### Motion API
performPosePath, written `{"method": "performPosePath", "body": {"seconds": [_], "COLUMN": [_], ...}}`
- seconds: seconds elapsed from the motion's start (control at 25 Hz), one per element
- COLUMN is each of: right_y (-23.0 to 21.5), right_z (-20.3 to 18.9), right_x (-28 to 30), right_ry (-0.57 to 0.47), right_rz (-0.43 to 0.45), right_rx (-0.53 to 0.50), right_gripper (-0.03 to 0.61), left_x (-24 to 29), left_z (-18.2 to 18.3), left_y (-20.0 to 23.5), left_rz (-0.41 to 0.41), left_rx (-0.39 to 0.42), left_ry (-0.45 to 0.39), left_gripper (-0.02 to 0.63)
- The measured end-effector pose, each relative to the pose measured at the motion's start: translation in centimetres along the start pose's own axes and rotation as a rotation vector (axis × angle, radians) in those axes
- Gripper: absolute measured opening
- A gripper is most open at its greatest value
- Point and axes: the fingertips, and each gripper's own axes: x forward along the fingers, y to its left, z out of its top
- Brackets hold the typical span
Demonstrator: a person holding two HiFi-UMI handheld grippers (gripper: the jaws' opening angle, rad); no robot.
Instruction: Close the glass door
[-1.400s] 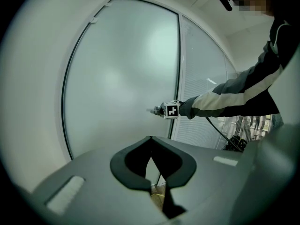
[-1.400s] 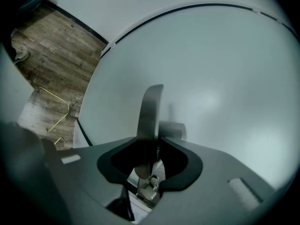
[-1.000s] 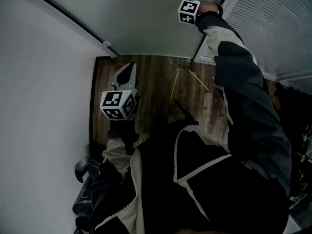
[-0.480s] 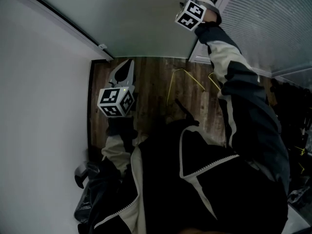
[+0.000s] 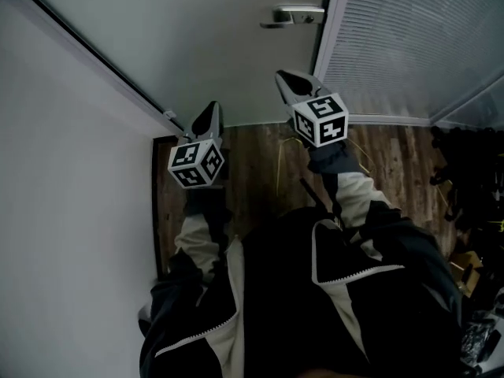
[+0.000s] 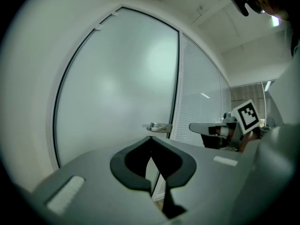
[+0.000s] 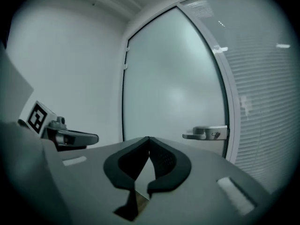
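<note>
One frosted glass door [image 5: 228, 46] stood straight ahead of the person, a pale, cloudy pane in a thin dark frame. Its free edge lay against the post beside the slatted panel [image 5: 402, 46], so I judged it already shut, or all but shut. Its metal lever handle [image 5: 298, 16] sat at that edge, its long axis level and pointing back across the pane. The handle lay ahead of and above the right gripper [image 5: 290, 79], well apart from it, and that gripper was the nearer of the two. The left gripper [image 5: 209, 113] hung farther off, toward the white wall [image 5: 71, 179]. The right gripper's jaws had just been closing and met tip to tip with nothing between them. The left gripper's jaws were likewise together and empty. Both pointed roughly level at the door, above the wood floor [image 5: 252, 164]
</note>
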Motion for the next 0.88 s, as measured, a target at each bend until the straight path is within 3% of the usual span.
{"method": "performPosePath", "body": {"seconds": [0.12, 0.36, 0.64, 0.88], "right_y": [2.7, 4.1, 4.2, 4.4], "right_z": [-0.6, -4.5, -4.6, -4.6], "right_x": [-2.5, -4.1, -6.3, -6.5], "right_ry": [-0.005, 0.112, 0.117, 0.116], "right_rz": [-0.023, -0.109, -0.186, -0.199], "right_rx": [0.019, 0.013, 0.013, 0.006], "right_gripper": [0.003, 0.001, 0.001, 0.001], "left_x": [0.0, -0.8, -1.6, -1.5], "left_z": [0.6, 0.2, -0.8, -1.2], "left_y": [-0.5, -1.3, -2.8, -3.2], "left_rz": [-0.033, -0.091, -0.129, -0.137], "left_rx": [0.01, 0.021, 0.047, 0.06], "left_ry": [-0.011, -0.009, 0.03, 0.043], "left_gripper": [0.003, 0.003, 0.003, 0.003]}}
